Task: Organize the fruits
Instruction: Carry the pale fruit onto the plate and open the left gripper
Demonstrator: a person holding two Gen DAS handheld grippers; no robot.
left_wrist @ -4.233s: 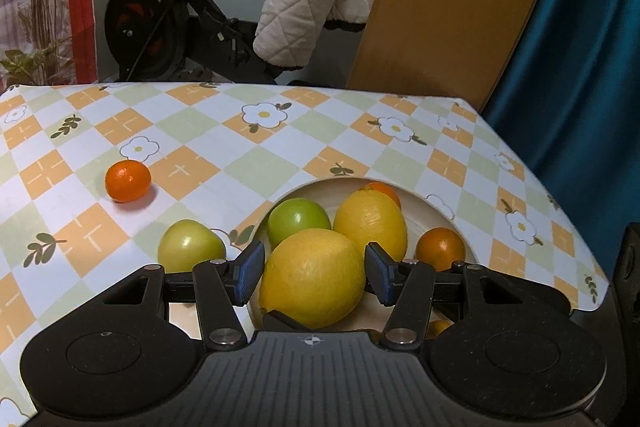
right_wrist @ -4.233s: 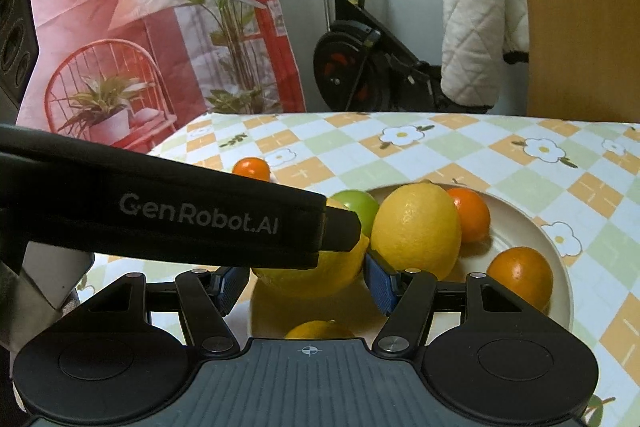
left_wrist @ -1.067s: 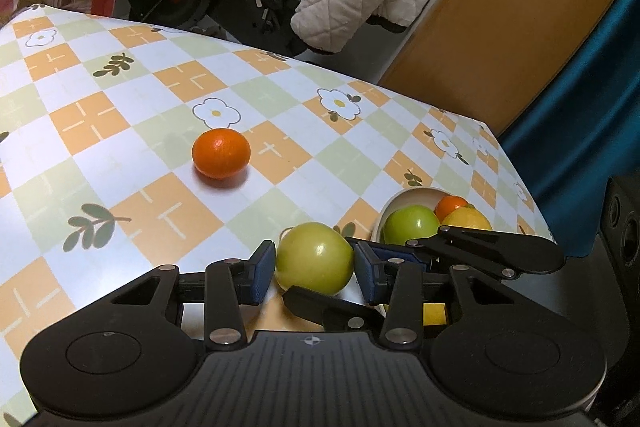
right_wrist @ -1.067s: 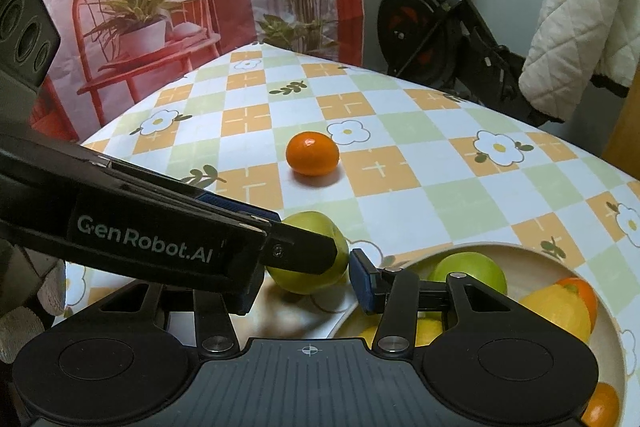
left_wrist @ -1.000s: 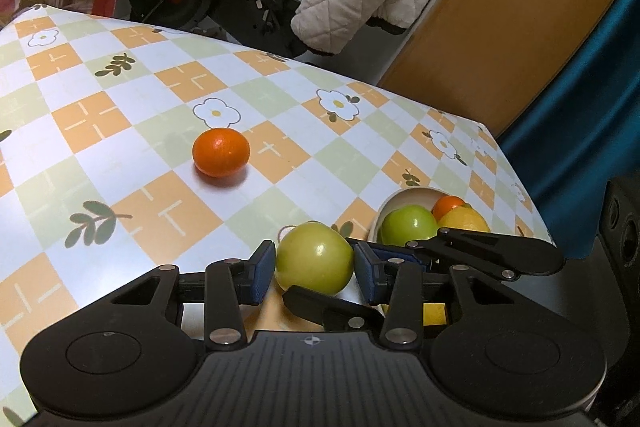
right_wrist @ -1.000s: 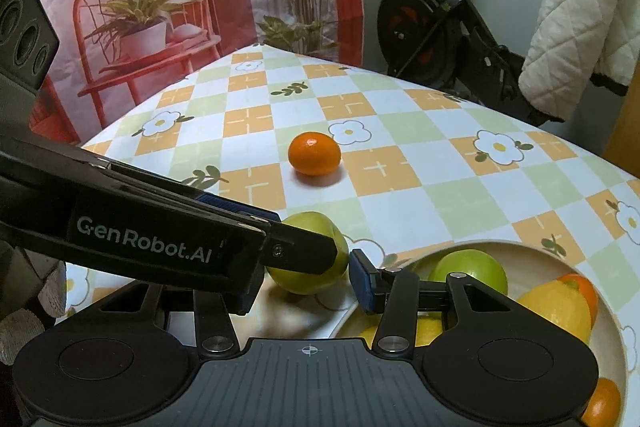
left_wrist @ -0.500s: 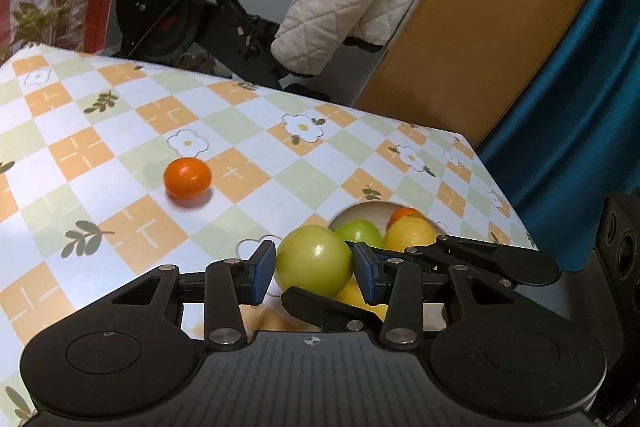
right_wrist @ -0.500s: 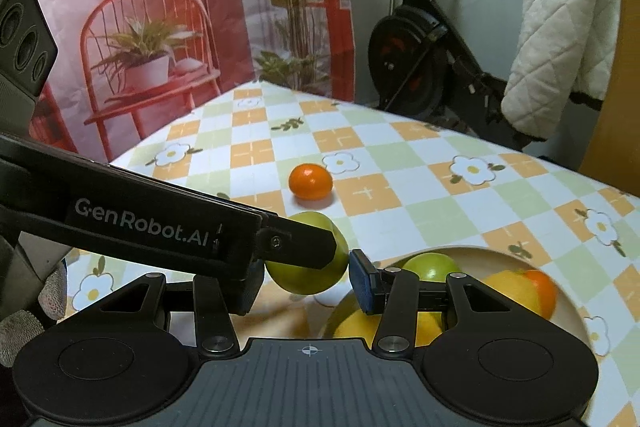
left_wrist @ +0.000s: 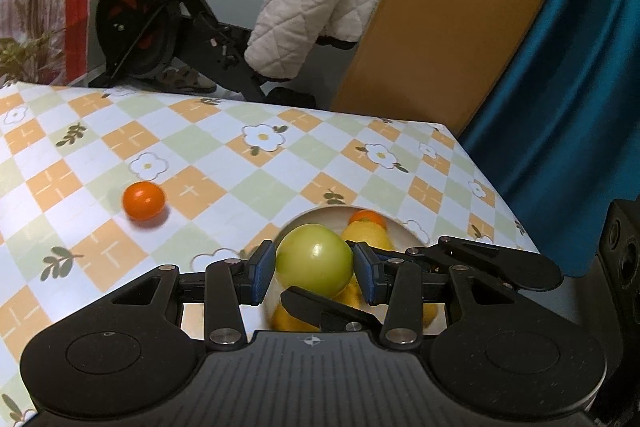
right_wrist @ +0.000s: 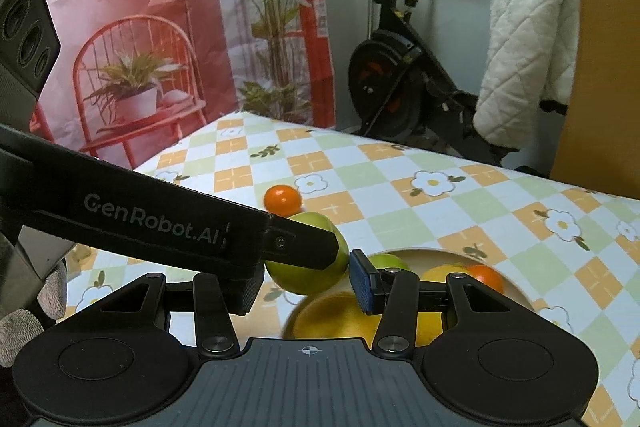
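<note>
Gripping a green apple (left_wrist: pixel 314 261) between its blue pads (left_wrist: pixel 261 270), the left gripper (left_wrist: pixel 314 267) holds it clear of the checkered tablecloth (left_wrist: pixel 224 163), over the 9 o'clock rim of the bowl (right_wrist: pixel 516 293). Right gripper (right_wrist: pixel 308 277) sits alongside, pads near the same apple; contact unclear, so cannot tell whether it is clamped. Bowl holds a lemon (right_wrist: pixel 340 319), second green apple (right_wrist: pixel 386 261) and orange (right_wrist: pixel 484 277); loose tangerine (left_wrist: pixel 143 200) lies at 10 o'clock from the bowl.
</note>
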